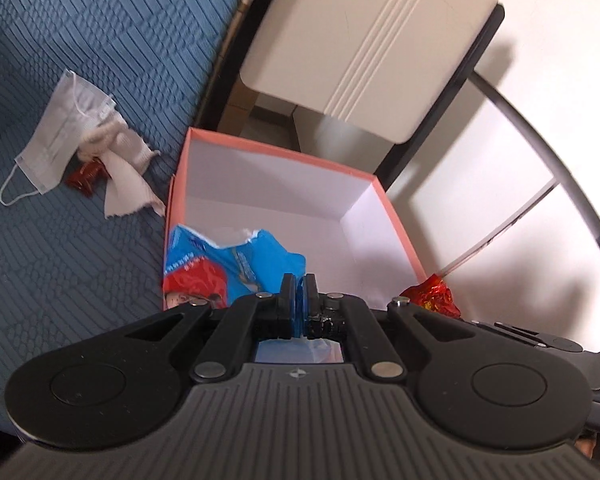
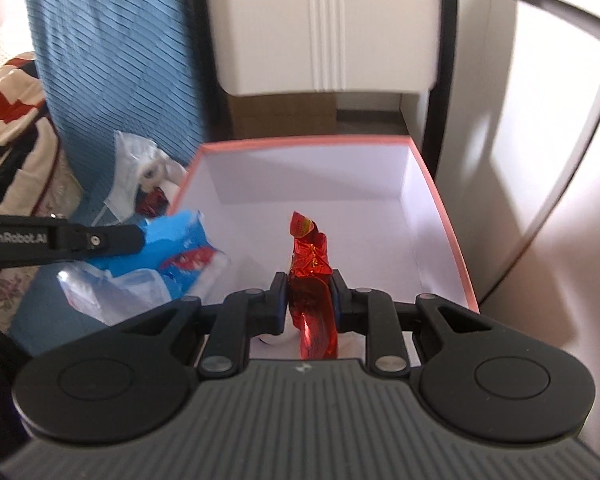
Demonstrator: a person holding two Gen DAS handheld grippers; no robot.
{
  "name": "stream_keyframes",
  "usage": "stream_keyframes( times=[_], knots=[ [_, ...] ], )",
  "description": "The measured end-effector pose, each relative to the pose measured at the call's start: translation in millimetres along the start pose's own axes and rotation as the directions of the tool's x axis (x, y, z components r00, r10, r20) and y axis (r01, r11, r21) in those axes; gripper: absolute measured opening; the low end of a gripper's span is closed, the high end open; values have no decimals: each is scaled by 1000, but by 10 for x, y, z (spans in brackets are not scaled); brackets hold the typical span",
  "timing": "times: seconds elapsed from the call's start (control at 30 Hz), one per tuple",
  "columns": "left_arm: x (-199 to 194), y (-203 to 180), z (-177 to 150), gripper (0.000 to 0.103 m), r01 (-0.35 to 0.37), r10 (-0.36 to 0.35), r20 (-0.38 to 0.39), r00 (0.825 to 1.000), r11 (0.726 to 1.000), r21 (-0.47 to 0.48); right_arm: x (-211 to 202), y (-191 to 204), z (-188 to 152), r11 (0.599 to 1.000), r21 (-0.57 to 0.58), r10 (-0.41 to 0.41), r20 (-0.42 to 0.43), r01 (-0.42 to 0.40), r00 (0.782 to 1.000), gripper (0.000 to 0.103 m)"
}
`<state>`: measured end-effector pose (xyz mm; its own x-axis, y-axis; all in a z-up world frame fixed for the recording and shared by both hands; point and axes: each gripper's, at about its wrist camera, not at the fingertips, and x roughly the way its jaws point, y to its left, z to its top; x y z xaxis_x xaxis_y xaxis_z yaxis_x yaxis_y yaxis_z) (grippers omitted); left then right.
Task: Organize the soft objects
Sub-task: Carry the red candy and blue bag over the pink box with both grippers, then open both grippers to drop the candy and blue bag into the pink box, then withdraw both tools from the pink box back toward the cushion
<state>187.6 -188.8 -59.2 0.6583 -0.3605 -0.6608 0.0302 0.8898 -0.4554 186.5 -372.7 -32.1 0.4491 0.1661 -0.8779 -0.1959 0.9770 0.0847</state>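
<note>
In the right wrist view, white lettering reading "GenRobot.AI" stands on the black side of the left gripper (image 2: 100, 240), its last characters slightly blurred. The blue snack bag (image 1: 236, 268) carries printed lettering, and the red foil wrapper (image 2: 312, 264) has a yellow-green label near its top, but both are too small and blurred to read.

Two close wrist views, angled down, sharing pink box (image 1: 284, 152)
</note>
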Motion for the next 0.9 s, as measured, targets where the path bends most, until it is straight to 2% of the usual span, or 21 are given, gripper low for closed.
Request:
stream_keyframes(
  times=[0.3, 0.6, 0.63, 0.7, 0.73, 0.77, 0.8, 0.9],
  knots=[
    [358, -147, -91, 4, 2, 0, -64, 998, 999, 41, 307, -265, -236, 999, 36, -22, -88, 25, 996, 24],
    [540, -194, -109, 5, 9, -3, -107, 994, 998, 54, 467, -438, -316, 995, 91, -19, -115, 30, 993, 25],
    [551, -193, -111, 9, 14, -8, -110, 994, 999, 52, 474, -455, -316, 994, 103, -18, -115, 30, 993, 26],
    [552, -199, -117, 25, 15, -9, -110, 994, 998, 57, 493, -501, -300, 992, 120, -17, -123, 32, 992, 32],
    [543, -209, -117, 39, 18, -11, -108, 994, 998, 63, 493, -514, -294, 992, 123, -19, -127, 35, 992, 37],
    [530, -221, -114, 49, 18, -10, -107, 994, 998, 68, 483, -523, -286, 992, 124, -20, -124, 36, 992, 39],
    [507, -240, -104, 52, 15, -7, -103, 995, 997, 76, 476, -525, -282, 992, 125, -20, -120, 35, 993, 42],
    [421, -316, -65, 58, 4, 5, -80, 997, 994, 111, 428, -532, -252, 991, 130, -4, -109, 18, 994, 42]
  ],
)
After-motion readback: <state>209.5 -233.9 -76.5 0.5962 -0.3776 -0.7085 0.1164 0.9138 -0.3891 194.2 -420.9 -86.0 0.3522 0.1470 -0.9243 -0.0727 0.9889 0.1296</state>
